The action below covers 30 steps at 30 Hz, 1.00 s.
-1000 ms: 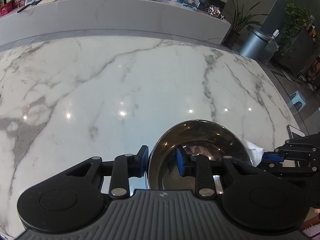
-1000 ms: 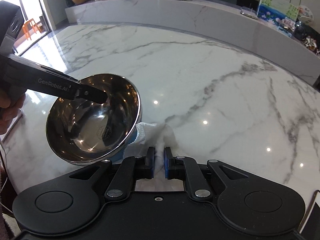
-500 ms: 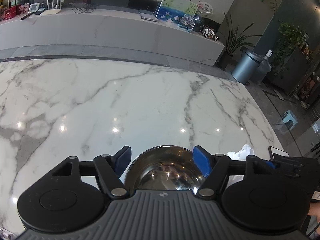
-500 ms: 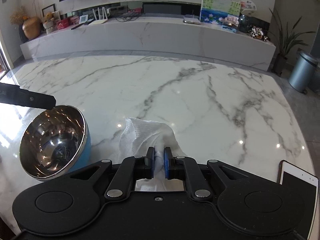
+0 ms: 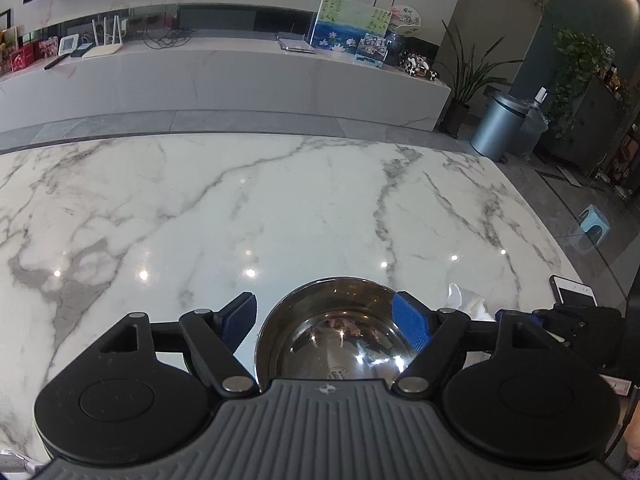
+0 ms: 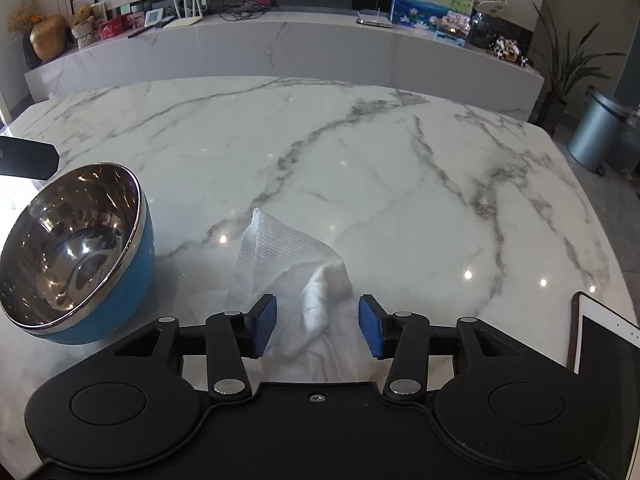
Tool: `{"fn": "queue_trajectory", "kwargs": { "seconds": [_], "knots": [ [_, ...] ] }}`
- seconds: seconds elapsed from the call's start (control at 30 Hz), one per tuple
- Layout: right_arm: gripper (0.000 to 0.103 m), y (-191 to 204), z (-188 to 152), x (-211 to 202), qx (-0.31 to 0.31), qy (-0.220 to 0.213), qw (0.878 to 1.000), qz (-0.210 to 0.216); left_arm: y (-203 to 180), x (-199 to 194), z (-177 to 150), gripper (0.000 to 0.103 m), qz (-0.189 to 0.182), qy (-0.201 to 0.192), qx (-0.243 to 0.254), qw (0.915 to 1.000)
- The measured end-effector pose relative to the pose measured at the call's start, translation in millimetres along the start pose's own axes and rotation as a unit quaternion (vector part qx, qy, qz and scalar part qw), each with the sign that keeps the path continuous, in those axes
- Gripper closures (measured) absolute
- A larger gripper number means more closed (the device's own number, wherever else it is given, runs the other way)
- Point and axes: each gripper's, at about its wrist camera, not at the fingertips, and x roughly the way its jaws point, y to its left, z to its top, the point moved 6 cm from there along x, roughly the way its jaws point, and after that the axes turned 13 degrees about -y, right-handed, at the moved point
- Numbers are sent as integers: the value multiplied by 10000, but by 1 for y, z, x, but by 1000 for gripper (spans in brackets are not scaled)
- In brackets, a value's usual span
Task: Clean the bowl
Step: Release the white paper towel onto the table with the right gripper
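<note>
Left gripper (image 5: 325,318) is sitting wide open, blue pads splayed either side of the bowl (image 5: 336,332), gripping nothing. From this view I can't tell whether the pads are touching the rim. Bowl is standing upright on the marble table (image 5: 280,208), steel inside, blue outside, right in front of the left gripper.

Right gripper (image 6: 316,328) is also sitting open, jaws well apart. The white paper towel (image 6: 296,256) is lying crumpled on the table between the pads, not pinched by either. Bowl (image 6: 72,252) is showing just left of the towel, near it but apart.

A phone (image 6: 600,340) is lying at the table's right edge, beside the right gripper.

Further back, a long marble counter (image 6: 280,52) is running behind the table, carrying a painting (image 6: 432,0) and a router (image 6: 184,16). A grey bin (image 5: 504,124) is standing on the floor far right.
</note>
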Motion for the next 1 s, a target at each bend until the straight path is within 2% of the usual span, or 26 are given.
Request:
{"fn": "queue_trajectory", "kwargs": {
  "seconds": [0.13, 0.2, 0.3, 0.4, 0.5, 0.63, 0.8, 1.0],
  "knots": [
    [45, 1, 17, -20, -36, -538, 9985, -80, -1, -8, -1, 25, 106, -199, 77, 9997],
    [35, 6, 26, -32, 30, -830, 9965, -19, -3, -15, -1, 24, 243, -425, 235, 9985],
    [34, 14, 26, -45, 246, -1017, 9943, 180, -8, -20, -5, 24, 542, -601, 507, 9954],
    [34, 18, 22, -53, 314, -960, 9948, 123, -15, -25, -9, 24, 684, -546, 571, 9945],
    [35, 17, 24, -60, 492, -1021, 9933, 239, -18, -31, -12, 24, 714, -626, 480, 9943],
    [35, 10, 26, -65, 653, -1038, 9924, 134, -21, -35, -18, 24, 843, -634, 404, 9936],
    [35, 9, 22, -69, 617, -944, 9936, 14, -24, -41, -26, 24, 952, -649, 319, 9928],
    [34, 15, 16, -68, 601, -761, 9953, 30, -30, -40, -28, 24, 975, -551, 481, 9925]
  ]
}}
